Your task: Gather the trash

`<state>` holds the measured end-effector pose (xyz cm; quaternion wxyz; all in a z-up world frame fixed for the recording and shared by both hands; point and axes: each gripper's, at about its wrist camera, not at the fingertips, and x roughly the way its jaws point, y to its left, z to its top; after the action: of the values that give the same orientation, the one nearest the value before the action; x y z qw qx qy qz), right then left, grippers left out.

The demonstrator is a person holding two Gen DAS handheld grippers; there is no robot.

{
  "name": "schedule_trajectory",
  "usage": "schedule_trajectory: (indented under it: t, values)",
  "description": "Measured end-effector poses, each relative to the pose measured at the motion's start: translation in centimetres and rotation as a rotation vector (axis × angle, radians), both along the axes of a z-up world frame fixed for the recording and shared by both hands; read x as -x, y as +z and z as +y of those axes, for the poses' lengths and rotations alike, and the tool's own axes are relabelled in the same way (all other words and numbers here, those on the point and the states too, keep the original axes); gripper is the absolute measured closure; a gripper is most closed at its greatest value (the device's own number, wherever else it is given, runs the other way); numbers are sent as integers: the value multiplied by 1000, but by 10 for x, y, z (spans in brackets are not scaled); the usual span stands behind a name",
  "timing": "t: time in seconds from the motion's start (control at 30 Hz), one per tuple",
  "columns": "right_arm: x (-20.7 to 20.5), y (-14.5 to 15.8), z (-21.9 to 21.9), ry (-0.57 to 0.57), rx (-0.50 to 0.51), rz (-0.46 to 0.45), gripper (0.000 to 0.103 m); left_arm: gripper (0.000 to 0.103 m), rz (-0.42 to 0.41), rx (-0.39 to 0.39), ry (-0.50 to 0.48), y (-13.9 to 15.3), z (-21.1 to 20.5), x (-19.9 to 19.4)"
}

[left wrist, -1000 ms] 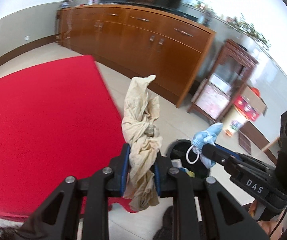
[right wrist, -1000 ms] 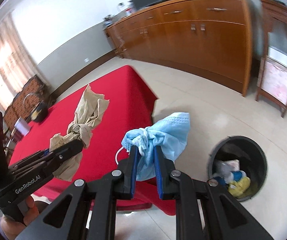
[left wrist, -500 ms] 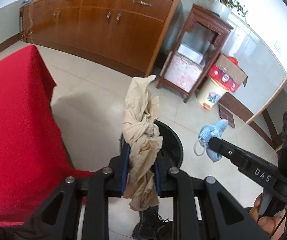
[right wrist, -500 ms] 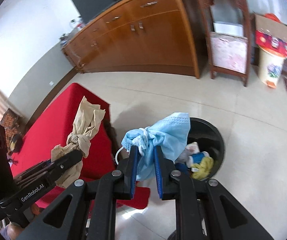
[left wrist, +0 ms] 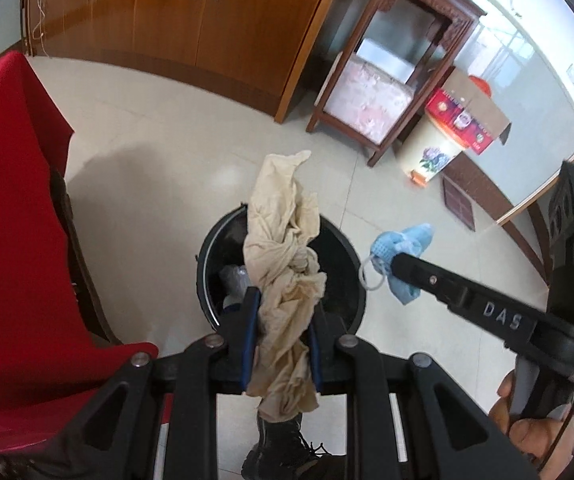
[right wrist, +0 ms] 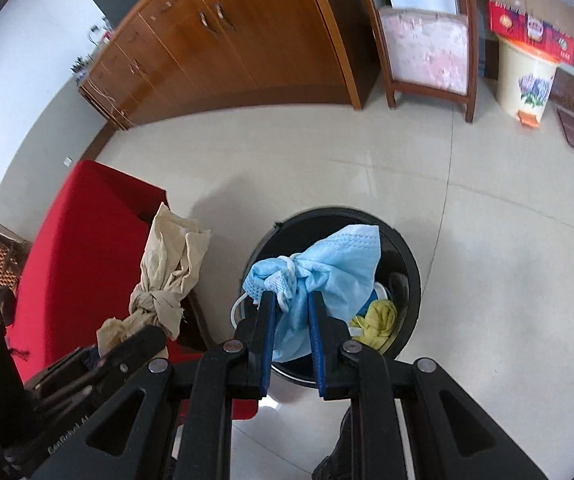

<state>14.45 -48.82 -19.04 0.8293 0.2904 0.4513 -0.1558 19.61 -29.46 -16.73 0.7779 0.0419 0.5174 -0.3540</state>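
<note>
The knotted, stained beige cloth rag (left wrist: 287,280) is pinched between the blue-padded jaws of the left gripper (left wrist: 281,320), and the crumpled pale-blue paper face mask (right wrist: 319,276) with its white ear loop is pinched the same way in the right gripper (right wrist: 291,336). A second ago both bundles hung over the red tablecloth (left wrist: 11,216), with the round black plastic trash bin (left wrist: 211,264) small and off to the right. Now each wrist view looks steeply down with the bin's mouth directly behind its bundle, and the red cloth has slid to the left edge. That puts both items roughly above the bin, so the carry looks nearly finished and letting go seems to be what remains.

From the left view the mask appears to hang right of the bin rim, over bare cream floor tiles (left wrist: 159,168), so whether it is truly over the opening cannot be settled. The bundles hide much of the bin's inside; only a yellow scrap (right wrist: 375,320), something blue and a clear wrapper show. The rag's lower tail covers part of a dark laced shoe (left wrist: 287,452). A hand (left wrist: 535,432) on the right gripper is cut off at the frame edge.
</note>
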Motion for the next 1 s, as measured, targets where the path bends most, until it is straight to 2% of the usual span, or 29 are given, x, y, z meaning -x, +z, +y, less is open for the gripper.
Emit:
schedule_trajectory:
  t: [0.07,0.1,0.13,0.17,0.2,0.23,0.37,0.53,0.6,0.7,0.77,0.87,1.0]
  values:
    - [-9,-11,-6,2,-25,26,84,76,27,-16,-11,-11,-8,-1]
    - [-14,-17,-9,-1,-43,41,79,75,29,-34,-8,-16,-12,-2]
    - [-16,-22,-13,-7,-55,47,69,69,33,-43,-1,-20,-16,-3]
    - [-21,-27,-17,-10,-66,63,59,57,51,-49,1,-25,-19,-4]
    - [-23,-29,-20,-20,-65,76,44,50,73,-53,0,-30,-23,-7]
    - [-24,-30,-24,-37,-50,81,41,42,88,-56,2,-33,-28,-9]
    - [-17,-21,-39,-104,-34,55,41,40,88,-62,3,-30,-35,-17]
    - [-2,3,-36,-125,-3,-13,41,40,-48,-31,35,16,-6,-11]
    - [2,16,-24,-95,4,-42,41,40,-78,-20,64,36,15,-8]
    - [9,40,4,-29,8,-80,41,40,-161,-12,128,70,56,6]
    - [12,55,28,14,2,-101,38,33,-217,-19,176,90,84,17]
    - [18,77,81,113,14,-135,32,25,-295,-34,257,113,129,36]
    - [36,102,152,226,62,-162,28,22,-353,-62,357,142,189,70]
